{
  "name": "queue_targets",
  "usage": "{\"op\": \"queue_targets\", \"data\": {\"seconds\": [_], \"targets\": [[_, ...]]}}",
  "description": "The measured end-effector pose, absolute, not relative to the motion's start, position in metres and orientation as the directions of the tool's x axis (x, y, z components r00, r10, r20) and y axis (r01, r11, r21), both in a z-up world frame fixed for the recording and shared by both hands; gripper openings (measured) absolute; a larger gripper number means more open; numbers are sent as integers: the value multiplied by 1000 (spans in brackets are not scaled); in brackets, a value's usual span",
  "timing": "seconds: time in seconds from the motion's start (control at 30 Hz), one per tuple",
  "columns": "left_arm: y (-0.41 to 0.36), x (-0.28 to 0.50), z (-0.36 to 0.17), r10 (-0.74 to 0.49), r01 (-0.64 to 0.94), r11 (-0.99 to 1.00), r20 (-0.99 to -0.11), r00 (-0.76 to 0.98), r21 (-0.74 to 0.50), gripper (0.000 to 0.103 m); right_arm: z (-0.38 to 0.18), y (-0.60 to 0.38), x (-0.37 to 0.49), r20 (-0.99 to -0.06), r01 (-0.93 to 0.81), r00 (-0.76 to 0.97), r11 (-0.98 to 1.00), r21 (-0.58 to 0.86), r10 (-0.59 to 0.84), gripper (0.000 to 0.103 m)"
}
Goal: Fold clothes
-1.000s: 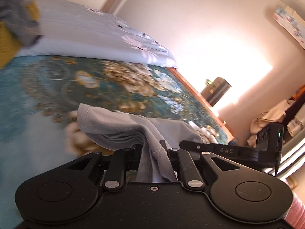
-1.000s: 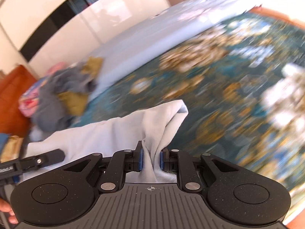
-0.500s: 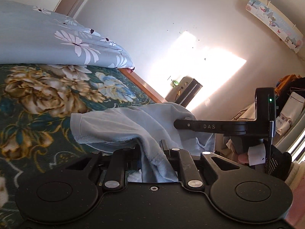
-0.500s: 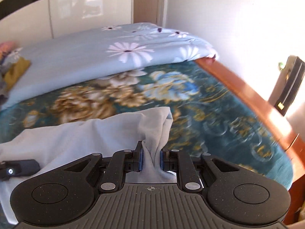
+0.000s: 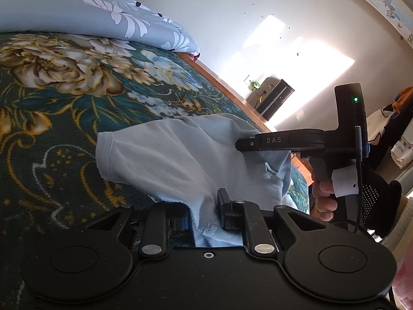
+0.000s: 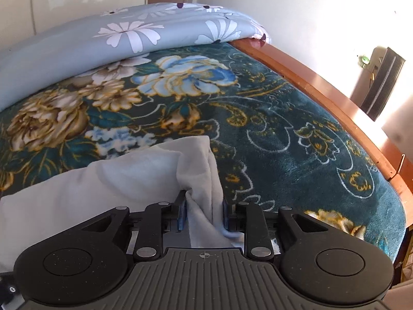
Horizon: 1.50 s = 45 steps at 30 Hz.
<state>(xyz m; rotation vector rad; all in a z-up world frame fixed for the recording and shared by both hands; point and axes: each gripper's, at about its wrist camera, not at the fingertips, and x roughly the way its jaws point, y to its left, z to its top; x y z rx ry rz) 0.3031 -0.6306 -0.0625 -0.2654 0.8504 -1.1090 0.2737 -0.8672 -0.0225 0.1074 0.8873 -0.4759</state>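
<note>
A pale blue-grey garment (image 5: 175, 155) hangs between both grippers above the teal floral blanket (image 5: 51, 118). My left gripper (image 5: 204, 219) is shut on a bunched hem of it. My right gripper (image 6: 204, 214) is shut on another fold of the same garment (image 6: 108, 180). In the left wrist view the right gripper (image 5: 240, 144) reaches in from the right, its tip against the cloth, held by a hand. The garment drapes left and down in the right wrist view.
A pale blue duvet with white flowers (image 6: 144, 33) lies at the bed's far end. The wooden bed frame edge (image 6: 322, 95) runs along the right. A black heater (image 6: 382, 82) stands against the sunlit wall. Clothes hang at far right (image 5: 397, 129).
Both grippers swung with the garment from the pile side of the bed toward the wall-side edge. The garment stays gripped; the views are now steady and sharp.
</note>
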Motion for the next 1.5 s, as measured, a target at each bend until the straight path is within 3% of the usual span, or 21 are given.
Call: {"op": "queue_targets", "data": {"seconds": [0.1,0.17,0.33,0.4,0.47,0.57,0.73,0.8,0.9,1.0,1.07,1.23,1.33,1.5], "targets": [[-617,296,-49,-845,681,482,-498,195,-551,23,-9,-860,265,-757,464,521,875,-137,-394,27],[-602,291,-39,-836,680,495,-511,201,-542,35,1,-855,259,-750,477,511,864,-159,-420,32],[-546,274,-10,-821,665,524,-525,226,-532,48,24,-825,226,-740,499,521,855,-141,-426,35],[-521,267,3,-815,663,534,-529,237,-526,55,32,-804,210,-732,500,543,859,-111,-411,42],[-494,255,16,-807,681,541,-532,255,-494,70,41,-783,194,-724,500,565,862,-81,-396,45],[-448,229,29,-786,709,569,-527,322,-415,81,54,-752,169,-709,499,598,866,-36,-374,49],[-375,194,43,-759,696,615,-518,395,-370,86,55,-693,135,-705,489,619,872,0,-347,54],[-347,183,51,-751,688,629,-512,417,-362,90,53,-664,123,-705,474,618,880,-18,-348,63],[-305,170,61,-737,665,656,-489,466,-356,94,55,-622,104,-690,445,643,896,-18,-333,68],[-265,159,68,-717,623,689,-469,516,-369,96,61,-582,90,-675,416,673,909,8,-302,85],[-242,152,72,-696,604,713,-466,547,-355,98,64,-556,84,-665,393,693,919,24,-279,90],[-186,134,77,-617,571,782,-445,650,-249,101,70,-486,82,-650,314,727,949,32,-219,90],[-151,129,74,-552,507,831,-456,698,-228,101,74,-438,84,-626,239,763,970,40,-162,103],[-89,119,66,-442,391,897,-464,768,-206,101,79,-354,87,-586,88,810,993,79,-25,102]]}}
